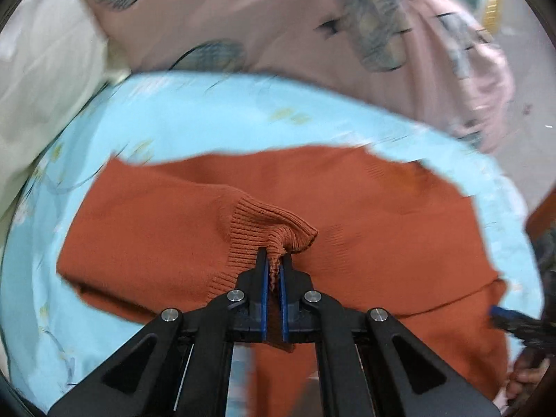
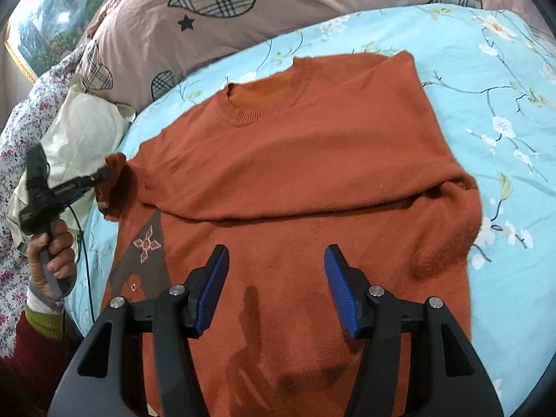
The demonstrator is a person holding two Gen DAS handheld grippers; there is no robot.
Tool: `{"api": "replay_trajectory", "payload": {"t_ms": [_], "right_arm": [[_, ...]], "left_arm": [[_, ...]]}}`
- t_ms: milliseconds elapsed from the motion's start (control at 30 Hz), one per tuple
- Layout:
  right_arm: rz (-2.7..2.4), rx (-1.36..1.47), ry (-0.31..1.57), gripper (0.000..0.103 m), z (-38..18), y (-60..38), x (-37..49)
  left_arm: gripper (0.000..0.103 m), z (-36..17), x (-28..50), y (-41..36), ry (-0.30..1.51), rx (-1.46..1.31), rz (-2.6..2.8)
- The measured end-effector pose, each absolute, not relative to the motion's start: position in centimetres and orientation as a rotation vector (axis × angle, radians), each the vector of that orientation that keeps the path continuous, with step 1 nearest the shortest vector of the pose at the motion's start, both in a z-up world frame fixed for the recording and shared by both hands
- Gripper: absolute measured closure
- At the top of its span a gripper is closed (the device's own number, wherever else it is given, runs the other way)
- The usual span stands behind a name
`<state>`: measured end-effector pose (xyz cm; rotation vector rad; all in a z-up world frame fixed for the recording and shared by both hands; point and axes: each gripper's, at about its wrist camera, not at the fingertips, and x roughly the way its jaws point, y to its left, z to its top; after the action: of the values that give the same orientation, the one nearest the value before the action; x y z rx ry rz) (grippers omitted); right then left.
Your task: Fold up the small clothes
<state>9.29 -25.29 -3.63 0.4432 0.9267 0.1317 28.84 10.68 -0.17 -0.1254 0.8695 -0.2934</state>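
An orange knit sweater (image 2: 295, 160) lies on a light blue floral sheet (image 2: 486, 80), collar at the far side, with one sleeve folded across the chest. My left gripper (image 1: 274, 260) is shut on the ribbed cuff (image 1: 267, 226) of the other sleeve and holds it raised over the sweater body (image 1: 382, 243). In the right wrist view the left gripper (image 2: 100, 175) shows at the sweater's left edge, cuff (image 2: 114, 187) pinched in it. My right gripper (image 2: 276, 264) is open and empty, just above the sweater's lower front.
Pink pillows with plaid hearts (image 2: 208, 10) lie beyond the sheet. A cream pillow (image 2: 87, 128) and a floral quilt (image 2: 14, 139) are at the left. A framed picture (image 2: 52, 10) hangs at the far left. A brown patch with a flower (image 2: 146, 246) shows on the sweater's left.
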Motion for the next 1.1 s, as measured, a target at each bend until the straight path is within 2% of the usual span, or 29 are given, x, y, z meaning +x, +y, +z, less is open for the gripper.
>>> {"api": "replay_trajectory", "payload": {"t_ms": [100,233,367,533,600,633,667,733,933,1100], "right_arm": [[0.122,0.461,0.912,0.045,-3.3,-26.1,8.9],[0.106,0.480,0.893,0.045,-2.9,-27.1,8.4],[0.089,0.494,0.885,0.045,-2.9,-28.2,8.4],[0.084,0.525,0.889,0.045,-3.1,-29.2,9.3],[0.094,0.528,0.890,0.045,-3.2,-29.1,9.9],[0.101,0.526,0.892,0.045,-3.2,-28.8,10.3],[0.111,0.522,0.895,0.045,-3.3,-28.4,10.7],[0.134,0.517,0.902,0.045,-3.6,-27.6,11.8],[0.183,0.493,0.936,0.045,-5.1,-24.8,15.8],[0.212,0.484,0.993,0.045,-7.3,-22.6,19.8]], "left_arm": [[0.100,2.0,28.3,6.3,0.836,-0.153,-0.421],[0.100,2.2,28.3,-0.5,0.848,-0.158,-0.570],[0.099,-1.1,28.9,-7.5,0.914,-0.120,-0.643],[0.095,-7.0,29.9,-11.0,1.034,-0.067,-0.625],[0.090,-8.1,29.7,-10.9,1.071,-0.079,-0.638],[0.082,-8.2,29.3,-10.3,1.070,-0.097,-0.654],[0.069,-8.1,28.8,-9.6,1.068,-0.111,-0.665],[0.062,-7.5,27.7,-8.4,1.039,-0.111,-0.653],[0.062,-6.3,24.7,-1.2,0.986,-0.107,-0.490],[0.062,-7.6,23.5,6.1,0.987,-0.163,-0.267]]}}
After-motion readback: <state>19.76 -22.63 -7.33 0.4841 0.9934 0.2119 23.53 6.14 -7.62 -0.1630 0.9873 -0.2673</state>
